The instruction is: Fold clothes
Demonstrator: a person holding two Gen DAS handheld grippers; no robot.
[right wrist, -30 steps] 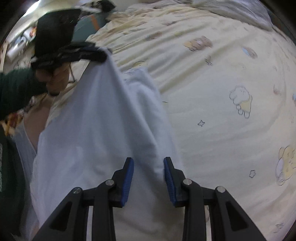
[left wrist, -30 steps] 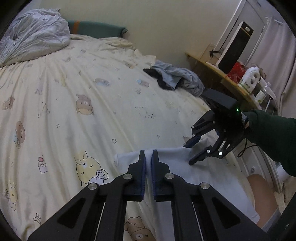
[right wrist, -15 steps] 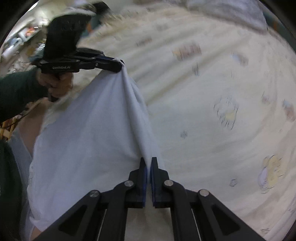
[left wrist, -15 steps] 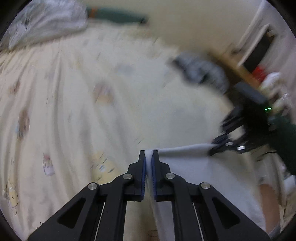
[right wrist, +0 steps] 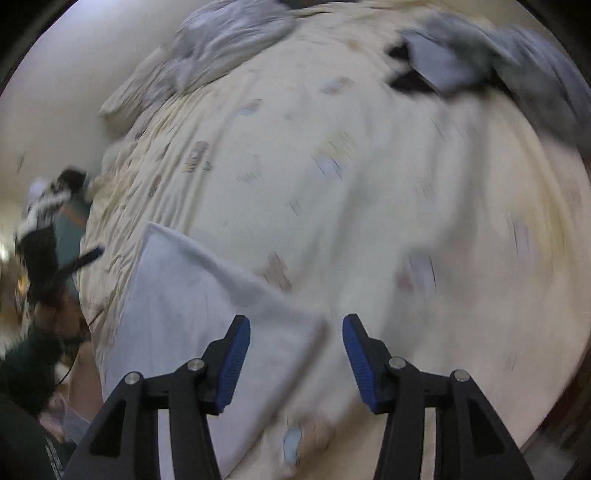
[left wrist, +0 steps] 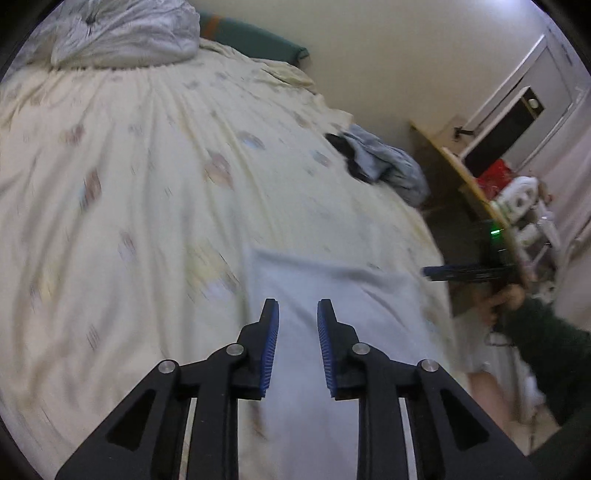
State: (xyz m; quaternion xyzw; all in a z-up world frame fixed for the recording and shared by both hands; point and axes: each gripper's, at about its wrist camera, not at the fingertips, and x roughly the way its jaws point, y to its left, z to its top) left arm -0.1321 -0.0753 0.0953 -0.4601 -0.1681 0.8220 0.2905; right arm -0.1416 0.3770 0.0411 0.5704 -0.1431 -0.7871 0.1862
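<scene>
A pale blue-white garment [left wrist: 332, 295] lies flat on the cream patterned bedsheet [left wrist: 147, 184], reaching down over the bed's near edge. My left gripper [left wrist: 297, 310] hovers above its near part, jaws opening, nothing between the blue pads. In the right wrist view the same garment [right wrist: 192, 295] lies at lower left and my right gripper [right wrist: 295, 328] stands over its corner, jaws opening, no cloth pinched. The right gripper [left wrist: 461, 272] shows side-on at the bed's right edge in the left wrist view, held by a hand in a dark green sleeve.
A heap of grey and black clothes [left wrist: 380, 166] lies at the bed's far right. A crumpled grey duvet [left wrist: 122, 29] and a green pillow [left wrist: 255, 40] sit at the head. A wooden shelf [left wrist: 476, 192] with bottles stands beside the bed.
Both grippers have let go of the garment, which has dropped flat on the bed. Both sets of jaws have opened. The right gripper has swung away to the right and rolled.
</scene>
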